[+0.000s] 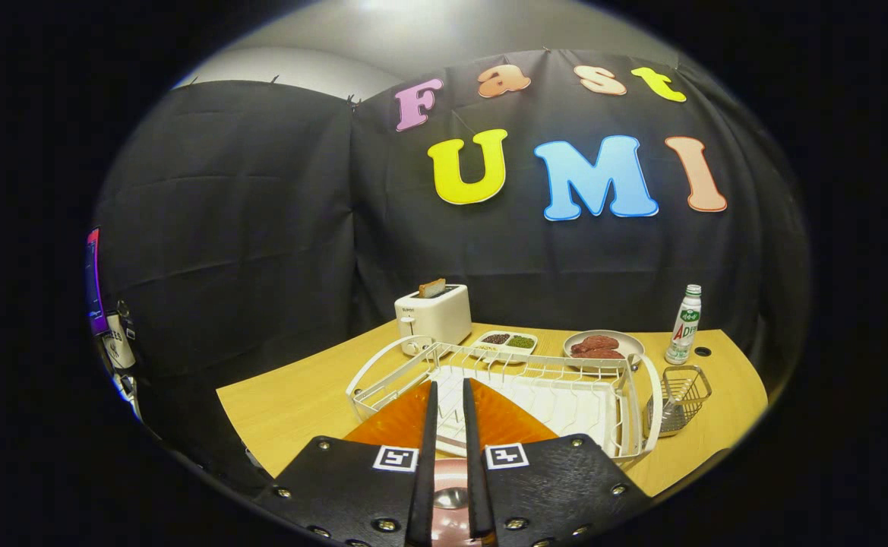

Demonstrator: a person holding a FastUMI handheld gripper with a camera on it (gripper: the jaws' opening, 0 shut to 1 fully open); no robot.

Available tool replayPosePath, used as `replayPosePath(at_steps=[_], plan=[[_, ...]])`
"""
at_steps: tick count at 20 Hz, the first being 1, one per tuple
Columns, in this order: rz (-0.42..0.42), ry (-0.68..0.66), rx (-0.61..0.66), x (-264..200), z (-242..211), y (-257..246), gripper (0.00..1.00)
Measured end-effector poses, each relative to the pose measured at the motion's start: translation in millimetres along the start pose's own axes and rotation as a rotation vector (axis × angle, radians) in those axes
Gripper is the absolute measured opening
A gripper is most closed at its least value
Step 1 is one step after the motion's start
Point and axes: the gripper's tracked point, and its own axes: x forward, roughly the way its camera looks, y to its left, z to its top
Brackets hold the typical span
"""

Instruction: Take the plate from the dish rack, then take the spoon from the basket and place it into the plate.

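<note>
While its fingers pinch the rim of the orange plate point(394, 422) standing in the white dish rack point(489, 380), the claw point(447, 395) appears set to lift it out. Next comes the spoon, apparently in the wire basket point(679, 395), on a wooden counter point(299, 395) draped behind in black.

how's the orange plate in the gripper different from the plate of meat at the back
The orange plate is amber and see-through, held on edge between the gripper fingers over the dish rack; the plate of meat is pale and opaque, lying flat on the table beyond the rack. The orange one is bare; the other carries reddish meat. Both look round.
</note>
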Motion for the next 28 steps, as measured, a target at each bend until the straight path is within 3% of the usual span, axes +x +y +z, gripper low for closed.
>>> replayPosePath(at_steps=[8,13,19,20,23,25,28], plan=[[-0.047,-0.032,-0.009,-6,21,-21,0.18],[-0.136,-0.098,-0.044,-21,77,-57,0.18],[-0.245,-0.148,0.010,-47,168,-117,0.22],[-0.273,-0.160,0.013,-53,181,-129,0.32],[-0.333,-0.187,-0.005,-68,216,-155,0.33],[-0.357,-0.193,-0.013,-79,231,-166,0.50],[-0.376,-0.204,-0.030,-89,245,-176,0.52]])
